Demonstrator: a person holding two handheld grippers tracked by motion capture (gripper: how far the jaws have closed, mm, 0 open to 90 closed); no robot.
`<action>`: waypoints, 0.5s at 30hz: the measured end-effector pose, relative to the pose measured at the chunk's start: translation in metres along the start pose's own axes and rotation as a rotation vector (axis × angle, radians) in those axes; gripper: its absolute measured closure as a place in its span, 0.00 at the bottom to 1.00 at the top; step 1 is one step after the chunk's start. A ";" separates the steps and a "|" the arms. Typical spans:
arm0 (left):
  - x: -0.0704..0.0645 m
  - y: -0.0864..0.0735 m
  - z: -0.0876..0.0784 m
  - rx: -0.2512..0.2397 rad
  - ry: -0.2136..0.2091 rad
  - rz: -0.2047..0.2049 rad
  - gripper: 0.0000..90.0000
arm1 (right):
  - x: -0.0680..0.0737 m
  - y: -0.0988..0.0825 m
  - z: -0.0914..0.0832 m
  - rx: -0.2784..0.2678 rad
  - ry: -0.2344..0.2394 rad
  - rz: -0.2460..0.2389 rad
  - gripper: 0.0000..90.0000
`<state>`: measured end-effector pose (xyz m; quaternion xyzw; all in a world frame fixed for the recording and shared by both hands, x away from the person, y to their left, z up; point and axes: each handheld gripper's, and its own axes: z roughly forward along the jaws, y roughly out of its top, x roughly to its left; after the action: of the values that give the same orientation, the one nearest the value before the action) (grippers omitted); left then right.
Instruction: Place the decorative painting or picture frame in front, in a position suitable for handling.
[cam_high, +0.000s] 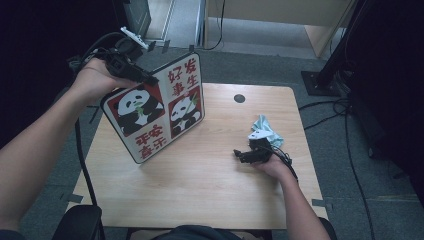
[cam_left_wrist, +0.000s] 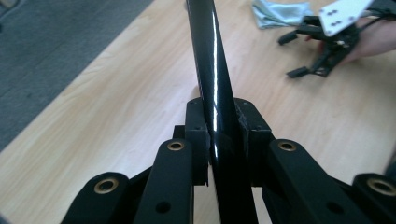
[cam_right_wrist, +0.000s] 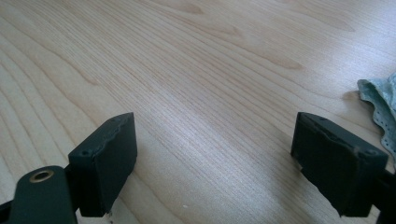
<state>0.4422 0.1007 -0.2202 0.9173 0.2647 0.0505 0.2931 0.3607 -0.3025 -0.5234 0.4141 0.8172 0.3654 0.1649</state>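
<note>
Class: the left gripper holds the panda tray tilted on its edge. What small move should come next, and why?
Probably lower the panda tray flat onto the table: the left gripper clamps its upper rim, only its lower corner is down, and the right gripper waits open.

I see the panda tray (cam_high: 155, 107) tilted up on edge over the desk's (cam_high: 200, 190) left side, printed face toward me; a crumpled pale-green cloth (cam_high: 266, 128) lies right.

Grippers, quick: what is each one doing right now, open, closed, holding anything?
Left gripper: closed on the top edge of the panda tray, holding it tilted up from the table.
Right gripper: open, empty, low over the table near the cloth.
</note>
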 end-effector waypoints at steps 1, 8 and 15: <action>-0.003 0.000 0.001 -0.001 -0.006 0.007 0.86 | 0.000 0.000 0.000 0.000 0.000 -0.001 0.16; -0.025 -0.001 0.011 -0.013 -0.046 0.064 0.86 | 0.000 0.000 0.000 0.000 -0.001 0.000 0.16; -0.041 -0.001 0.017 -0.021 -0.089 0.089 0.86 | 0.000 0.000 0.000 -0.001 0.000 0.001 0.16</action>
<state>0.4108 0.0712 -0.2318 0.9263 0.2100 0.0255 0.3118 0.3607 -0.3024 -0.5235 0.4144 0.8168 0.3659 0.1649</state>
